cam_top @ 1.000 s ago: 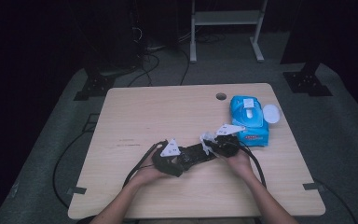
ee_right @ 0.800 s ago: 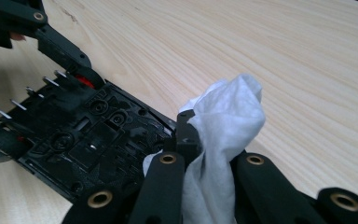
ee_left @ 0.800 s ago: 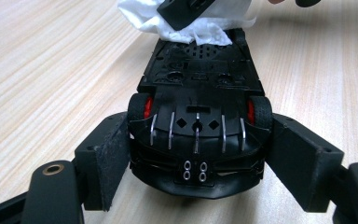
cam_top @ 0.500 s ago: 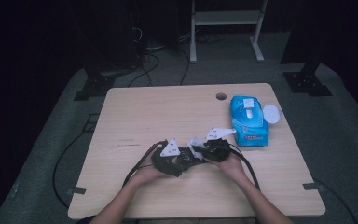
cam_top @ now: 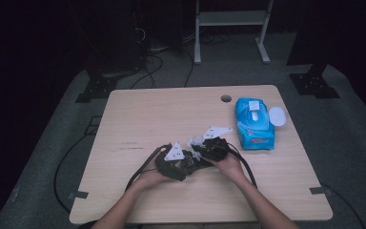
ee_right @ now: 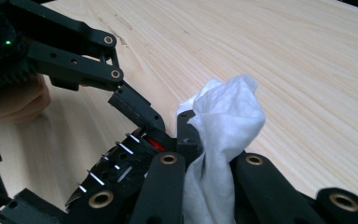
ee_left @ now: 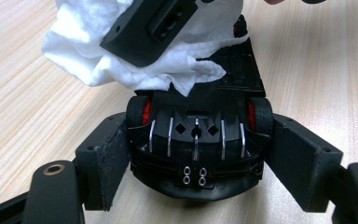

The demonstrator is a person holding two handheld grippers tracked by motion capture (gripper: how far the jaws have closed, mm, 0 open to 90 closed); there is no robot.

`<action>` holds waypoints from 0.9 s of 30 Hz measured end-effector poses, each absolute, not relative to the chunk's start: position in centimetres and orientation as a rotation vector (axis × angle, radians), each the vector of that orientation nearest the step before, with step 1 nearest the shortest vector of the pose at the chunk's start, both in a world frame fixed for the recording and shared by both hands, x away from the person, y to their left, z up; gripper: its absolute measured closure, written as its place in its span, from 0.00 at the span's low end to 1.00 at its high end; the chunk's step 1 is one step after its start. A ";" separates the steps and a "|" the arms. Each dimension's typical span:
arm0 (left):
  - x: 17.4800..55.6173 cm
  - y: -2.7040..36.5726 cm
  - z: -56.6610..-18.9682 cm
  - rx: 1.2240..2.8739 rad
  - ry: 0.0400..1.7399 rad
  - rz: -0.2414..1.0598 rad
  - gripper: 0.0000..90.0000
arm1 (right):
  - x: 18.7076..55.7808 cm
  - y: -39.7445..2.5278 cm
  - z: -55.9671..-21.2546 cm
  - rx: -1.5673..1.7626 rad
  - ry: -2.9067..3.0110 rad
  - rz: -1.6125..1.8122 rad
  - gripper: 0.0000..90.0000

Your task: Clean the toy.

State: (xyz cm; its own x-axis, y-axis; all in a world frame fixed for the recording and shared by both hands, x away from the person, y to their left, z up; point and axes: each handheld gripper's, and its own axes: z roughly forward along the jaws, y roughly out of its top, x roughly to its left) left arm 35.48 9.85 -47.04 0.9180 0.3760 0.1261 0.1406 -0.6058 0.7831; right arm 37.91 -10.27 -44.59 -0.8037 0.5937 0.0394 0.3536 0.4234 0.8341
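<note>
On the table (cam_top: 138, 119), left tongs (ee_left: 198, 154) grip toy car (ee_left: 198, 135).

The person's two forearms come in from the bottom of the high view and angle toward each other, so the hands meet near the front middle of the counter. The left hand (cam_top: 153, 175) holds the left claw (cam_top: 183, 162), which points to the right and slightly away from the person. Its two padded jaws are clamped against the sides of a toy car (ee_left: 198, 140). The right hand (cam_top: 228, 164) holds the right claw (cam_top: 198, 145), which points left toward the other. Its jaws are pinched together on a white wipe (ee_right: 221, 140), pressed onto the car. The two claws sit close together, nearly touching.
</note>
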 end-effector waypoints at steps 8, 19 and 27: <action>35.5 10.0 -47.0 2.221 0.371 0.353 0.27 | 37.9 -8.2 -44.3 0.779 2.437 1.354 0.94; 35.4 9.9 -46.9 2.222 0.371 0.362 0.27 | 37.1 -7.6 -44.1 0.751 2.436 1.349 0.94; 35.4 10.0 -46.9 2.220 0.363 0.365 0.27 | 38.7 -10.2 -44.8 0.822 2.393 1.219 0.94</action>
State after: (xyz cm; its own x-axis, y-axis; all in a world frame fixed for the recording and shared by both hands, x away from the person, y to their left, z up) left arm 35.45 10.03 -46.89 0.9158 0.3775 0.1369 0.1341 -0.6088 0.7819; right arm 38.66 -10.23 -44.79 -0.7786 0.6267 -0.0313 0.3431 0.4669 0.8150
